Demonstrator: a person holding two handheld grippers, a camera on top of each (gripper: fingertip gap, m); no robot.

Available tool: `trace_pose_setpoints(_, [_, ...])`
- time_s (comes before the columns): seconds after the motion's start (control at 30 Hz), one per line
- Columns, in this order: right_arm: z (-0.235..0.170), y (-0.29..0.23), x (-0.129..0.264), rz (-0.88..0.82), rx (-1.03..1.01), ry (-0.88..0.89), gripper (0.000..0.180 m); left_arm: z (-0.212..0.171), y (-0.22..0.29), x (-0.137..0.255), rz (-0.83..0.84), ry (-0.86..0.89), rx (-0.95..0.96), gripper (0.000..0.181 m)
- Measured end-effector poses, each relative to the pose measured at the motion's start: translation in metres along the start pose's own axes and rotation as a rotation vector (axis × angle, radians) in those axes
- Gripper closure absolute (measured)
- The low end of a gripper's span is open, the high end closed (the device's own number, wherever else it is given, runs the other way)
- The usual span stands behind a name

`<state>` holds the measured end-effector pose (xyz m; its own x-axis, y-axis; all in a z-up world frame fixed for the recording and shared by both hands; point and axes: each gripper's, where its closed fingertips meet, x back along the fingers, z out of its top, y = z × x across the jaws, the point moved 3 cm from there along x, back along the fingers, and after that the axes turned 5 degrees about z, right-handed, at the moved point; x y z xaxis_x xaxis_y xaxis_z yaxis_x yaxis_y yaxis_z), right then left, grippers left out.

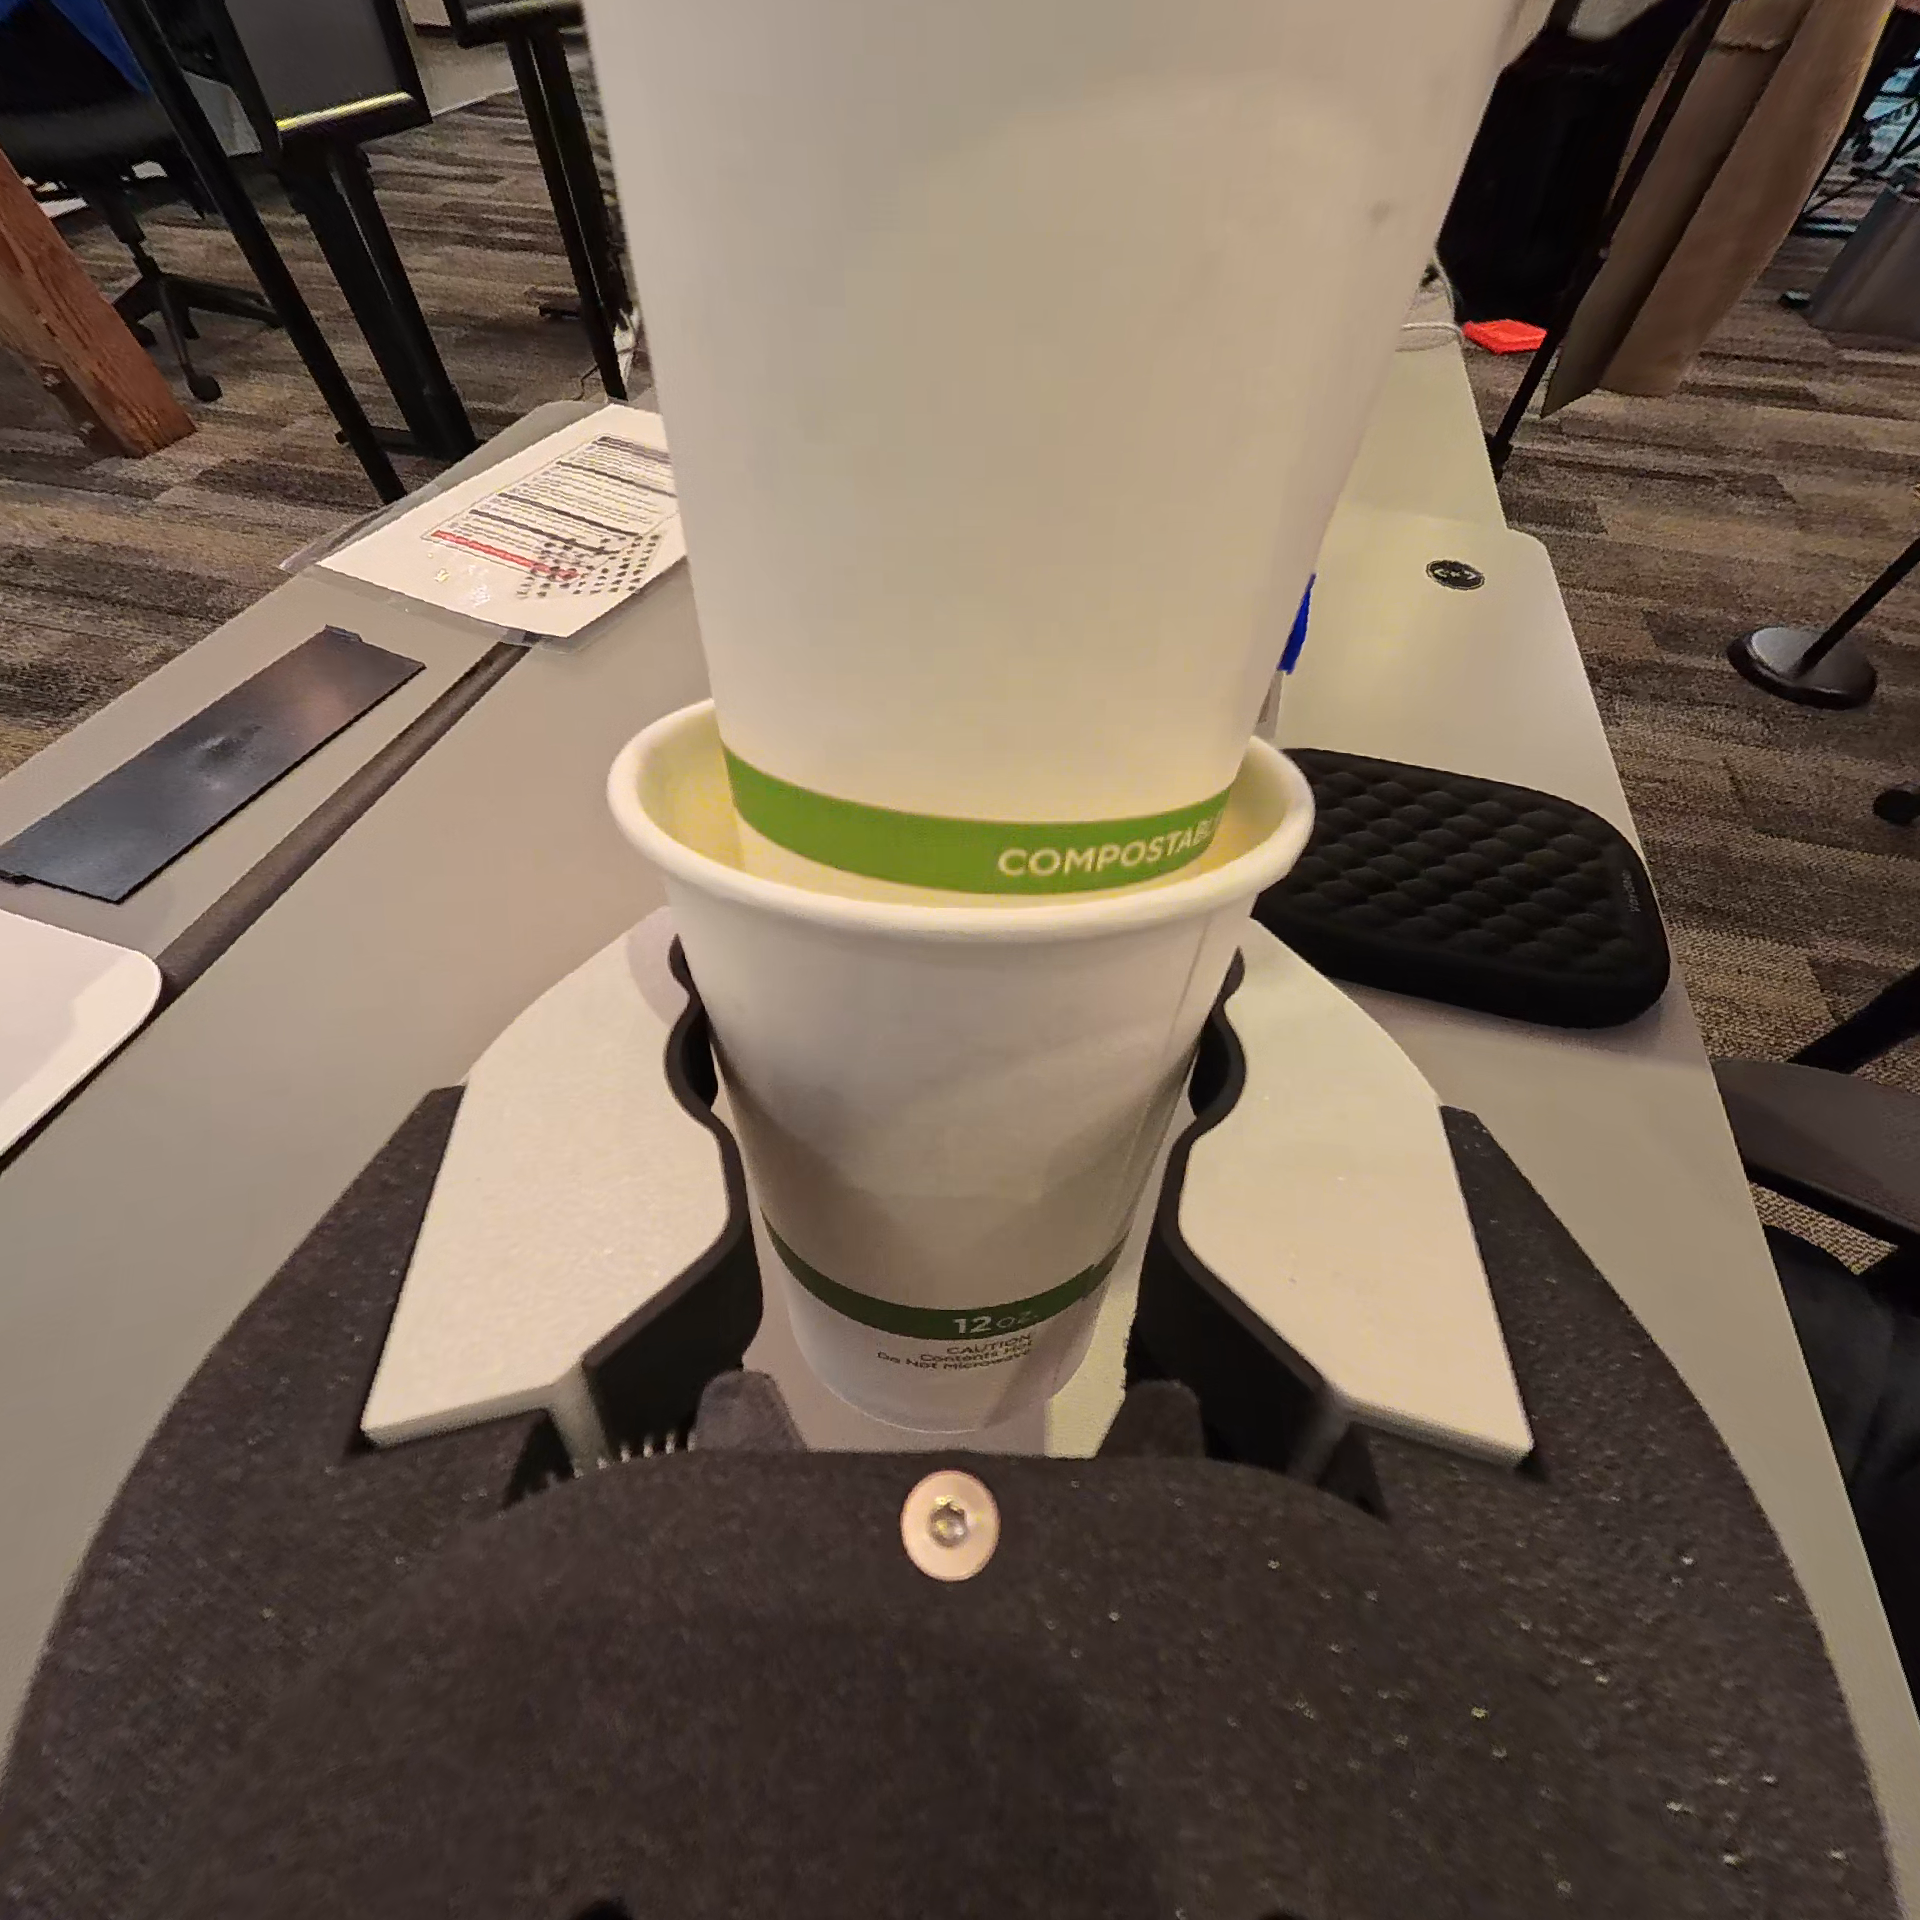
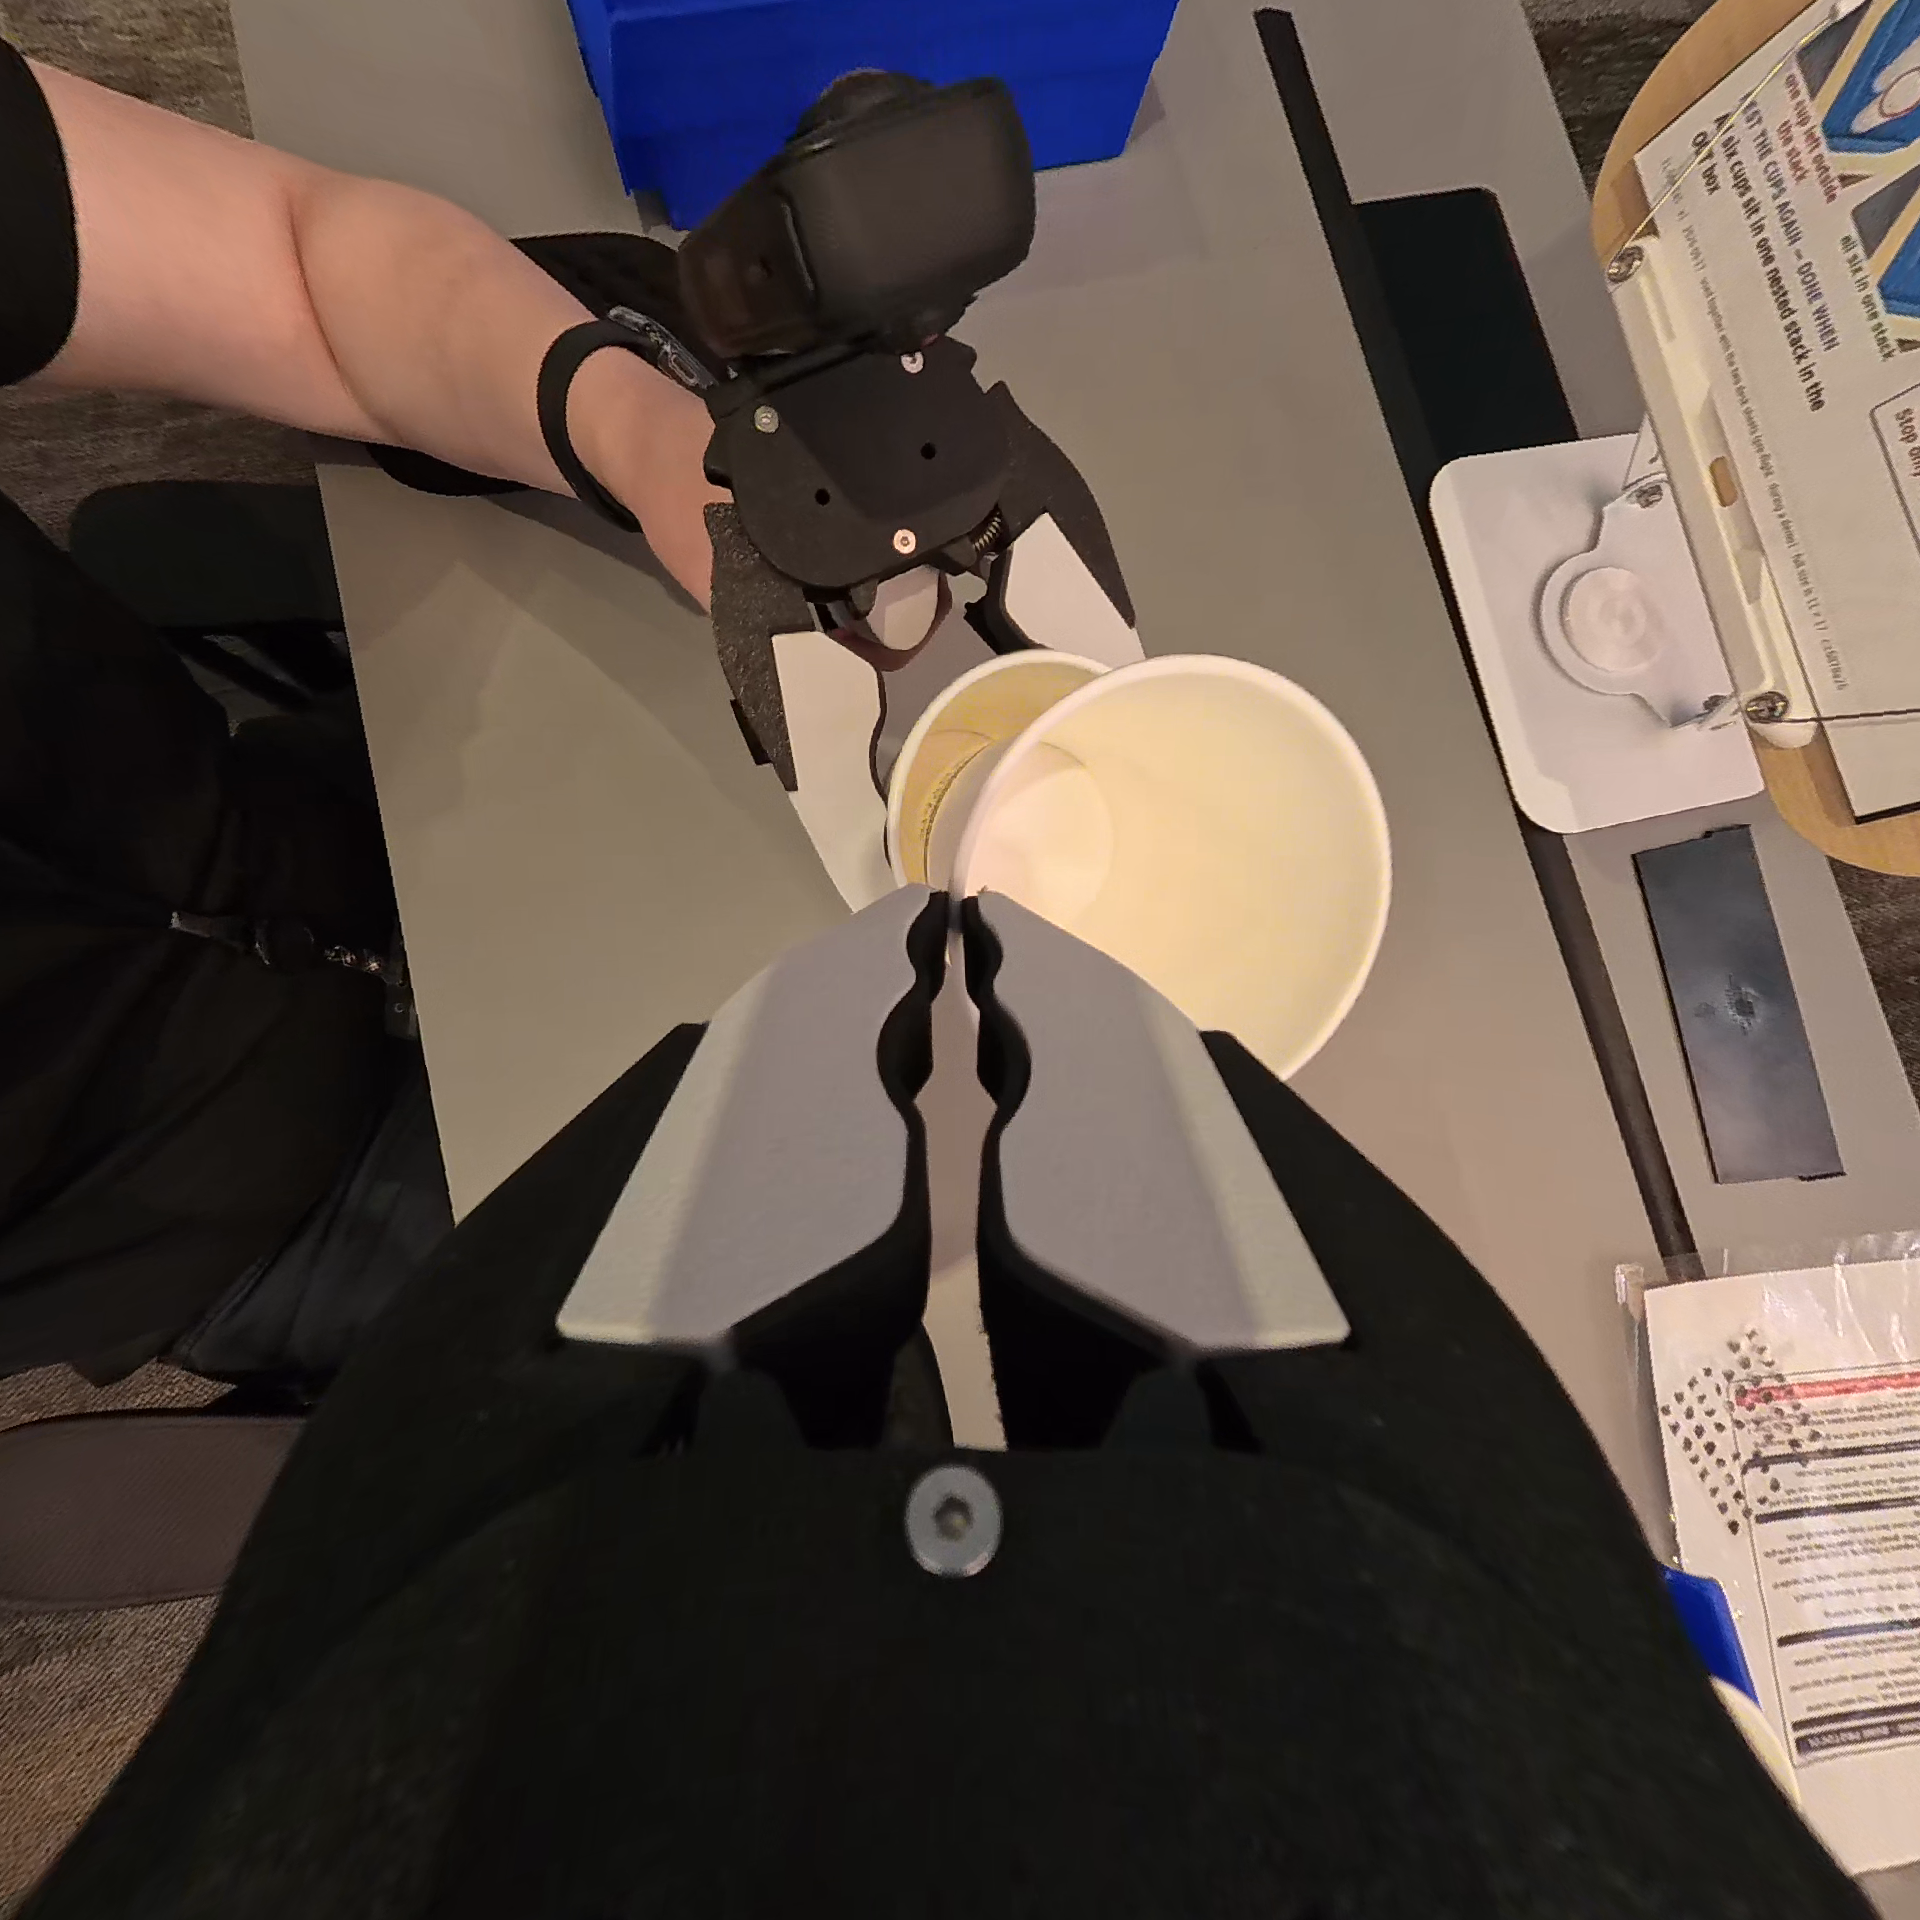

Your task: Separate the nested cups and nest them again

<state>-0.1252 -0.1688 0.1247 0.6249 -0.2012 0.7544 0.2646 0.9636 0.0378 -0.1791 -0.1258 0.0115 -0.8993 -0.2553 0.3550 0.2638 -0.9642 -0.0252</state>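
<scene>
Two white paper cups with green bands. My left gripper (image 1: 956,997) is shut on the lower cup (image 1: 956,1101), holding it upright around its body above the grey table. The upper cup (image 1: 997,416) has its green-banded base just inside the lower cup's rim, tilted slightly. My right gripper (image 2: 956,909) is shut on the upper cup's rim (image 2: 1195,862), pinching the wall from above. The lower cup (image 2: 935,769) shows behind it, held by the left gripper (image 2: 914,665) and a person's hand.
A black quilted pad (image 1: 1475,883), a black flat strip (image 1: 208,769) and a printed sheet (image 1: 551,530) lie on the grey table (image 1: 260,1039). A blue bin (image 2: 883,83), a white stand (image 2: 1590,644) and instruction sheets (image 2: 1808,1496) are seen in the right wrist view.
</scene>
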Motion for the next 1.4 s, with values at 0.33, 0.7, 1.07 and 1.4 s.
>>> trace_pose_setpoints(0.33, [0.0,-0.002,0.015,-0.028,0.0,0.039,0.177,-0.001,0.001,-0.001,-0.002,0.001,-0.003,0.09])
trace_pose_setpoints(0.7, [0.003,-0.004,0.013,-0.022,0.015,0.033,0.177,-0.001,0.003,-0.003,-0.005,0.003,-0.005,0.09])
trace_pose_setpoints(1.07, [0.006,-0.001,0.017,-0.05,0.024,0.038,0.177,0.001,0.002,0.0,-0.011,0.02,0.003,0.09])
trace_pose_setpoints(1.4, [-0.001,-0.007,0.021,-0.037,-0.011,0.008,0.177,0.004,0.015,-0.001,-0.045,0.039,-0.015,0.09])
